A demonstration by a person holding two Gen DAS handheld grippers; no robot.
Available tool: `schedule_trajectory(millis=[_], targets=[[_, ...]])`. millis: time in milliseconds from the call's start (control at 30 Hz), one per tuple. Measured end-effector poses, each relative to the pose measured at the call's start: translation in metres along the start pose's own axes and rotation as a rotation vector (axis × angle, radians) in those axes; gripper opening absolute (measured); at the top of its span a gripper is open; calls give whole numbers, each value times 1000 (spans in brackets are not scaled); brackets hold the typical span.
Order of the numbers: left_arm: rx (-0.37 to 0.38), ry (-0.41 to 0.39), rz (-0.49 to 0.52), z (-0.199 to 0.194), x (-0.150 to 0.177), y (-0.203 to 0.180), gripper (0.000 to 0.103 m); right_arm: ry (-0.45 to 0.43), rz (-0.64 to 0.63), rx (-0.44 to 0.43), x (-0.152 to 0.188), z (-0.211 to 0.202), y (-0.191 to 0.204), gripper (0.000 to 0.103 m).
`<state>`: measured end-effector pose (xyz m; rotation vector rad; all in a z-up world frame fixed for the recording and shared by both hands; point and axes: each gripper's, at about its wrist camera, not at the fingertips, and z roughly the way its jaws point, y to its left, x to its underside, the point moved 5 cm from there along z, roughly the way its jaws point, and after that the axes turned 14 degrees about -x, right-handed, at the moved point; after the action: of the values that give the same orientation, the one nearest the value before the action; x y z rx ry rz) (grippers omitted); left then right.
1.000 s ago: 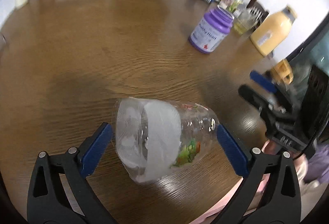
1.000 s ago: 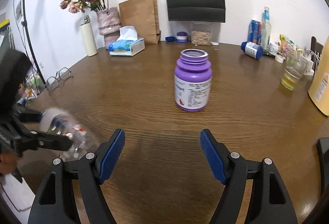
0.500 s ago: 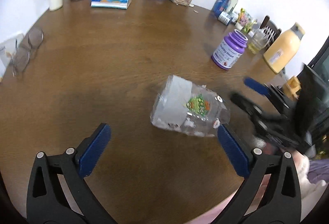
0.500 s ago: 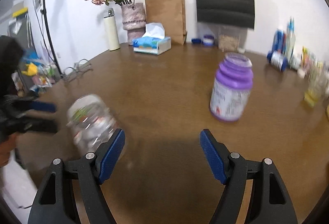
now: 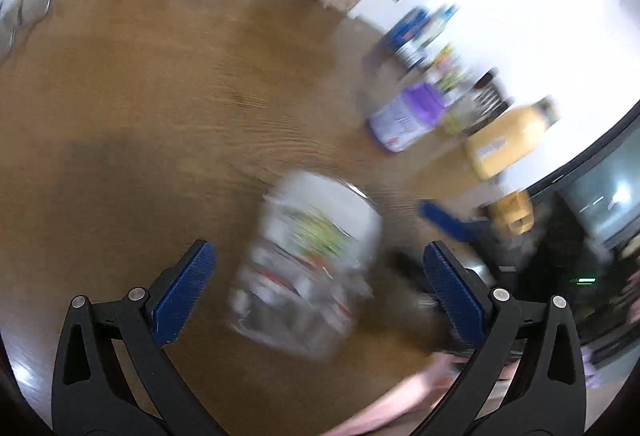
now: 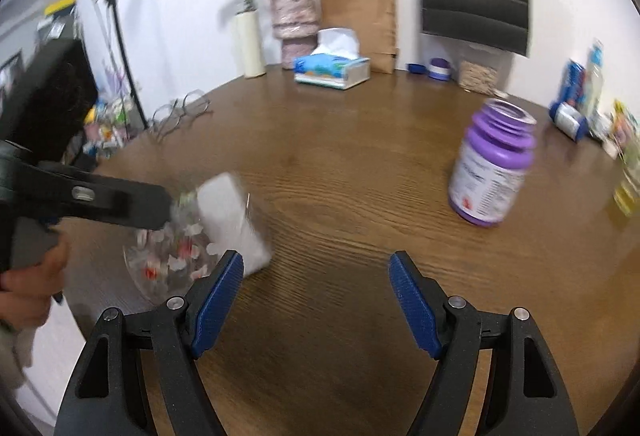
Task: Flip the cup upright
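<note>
- Left wrist view puts the clear printed cup (image 5: 308, 268) between my left tongs (image 5: 316, 288), blurred, on the brown wooden table (image 5: 160, 115), touching neither blue pad.
- My left tongs are released, spread wide on both sides of the cup; my right tongs (image 6: 316, 300) are released too, holding nothing, with the cup just beside their left pad.
- My left hand (image 6: 28, 288) grips its handle at the table's near edge, the tong reaching in level over the cup.
- A purple supplement jar (image 6: 494, 167) stands well apart to the right; a tissue box (image 6: 332, 69), vase of flowers (image 6: 294, 15), paper bag (image 6: 358, 19) and eyeglasses (image 6: 180, 111) sit far back.
- Nothing stands between my tongs and the cup.
- The cup looks tilted, its white-lined end toward the table's middle; blur hides which end is the rim.
</note>
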<state>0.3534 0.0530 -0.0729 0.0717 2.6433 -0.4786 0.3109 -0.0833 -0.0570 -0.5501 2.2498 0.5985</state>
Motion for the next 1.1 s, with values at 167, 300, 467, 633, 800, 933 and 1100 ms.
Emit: schedule_trajectory(millis=[167, 300, 467, 633, 800, 933, 1100], targets=[[-11, 119, 165, 32, 3, -26, 59, -44, 64, 79, 1, -31, -29, 80], [-65, 51, 279, 26, 4, -51, 57, -82, 121, 87, 2, -52, -46, 80], [-74, -203, 259, -16, -22, -63, 57, -147, 173, -22, -18, -67, -53, 80], [-141, -478, 293, -57, -64, -83, 58, -228, 88, -218, -76, -76, -36, 81], [-133, -611, 289, -68, -74, -90, 58, -184, 87, -428, -121, -52, -29, 91], [-37, -705, 242, -69, -79, -88, 58, -127, 166, -600, -141, -23, -36, 91], [-65, -746, 222, -61, -101, -95, 60, -118, 270, -661, -161, 3, -52, 65]])
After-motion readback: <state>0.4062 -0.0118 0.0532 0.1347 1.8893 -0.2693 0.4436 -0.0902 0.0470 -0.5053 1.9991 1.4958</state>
